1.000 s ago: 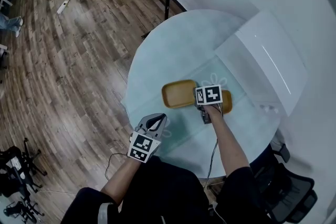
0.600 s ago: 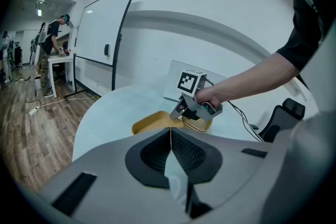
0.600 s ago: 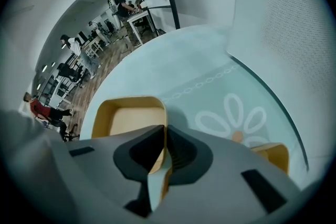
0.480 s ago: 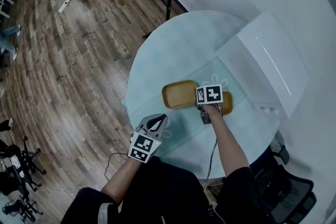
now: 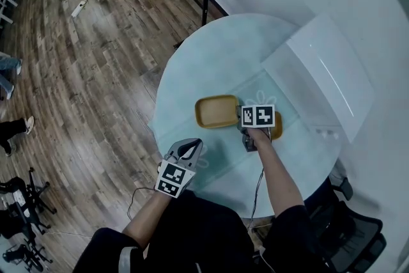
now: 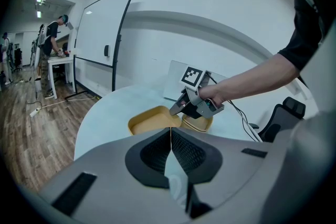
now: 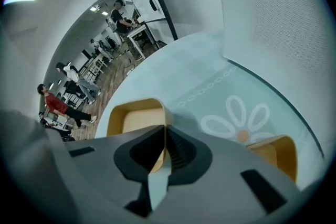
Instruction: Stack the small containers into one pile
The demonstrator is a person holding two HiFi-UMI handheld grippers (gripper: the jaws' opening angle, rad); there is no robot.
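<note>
Two small yellow containers sit on the round glass table (image 5: pixel 192 67). The left container (image 5: pixel 216 112) (image 6: pixel 149 119) (image 7: pixel 137 119) lies open side up. The other container (image 5: pixel 277 126) (image 6: pixel 198 124) (image 7: pixel 277 156) is mostly hidden under my right gripper's marker cube. My right gripper (image 5: pixel 241 119) (image 6: pixel 176 108) (image 7: pixel 165 127) is at the left container's right wall, shut on that rim. My left gripper (image 5: pixel 190 149) (image 6: pixel 170 131) hangs at the table's near-left edge, shut with nothing in it.
A white box (image 5: pixel 323 73) lies on the table's back right. A flower print (image 7: pixel 239 118) marks the glass between the containers. A whiteboard stand (image 6: pixel 102 50) is beyond the table, an office chair (image 5: pixel 354 233) near right. People stand far off (image 6: pixel 52 39).
The left yellow container has shifted slightly left and away with the right gripper on its rim. The left gripper has stayed put.
</note>
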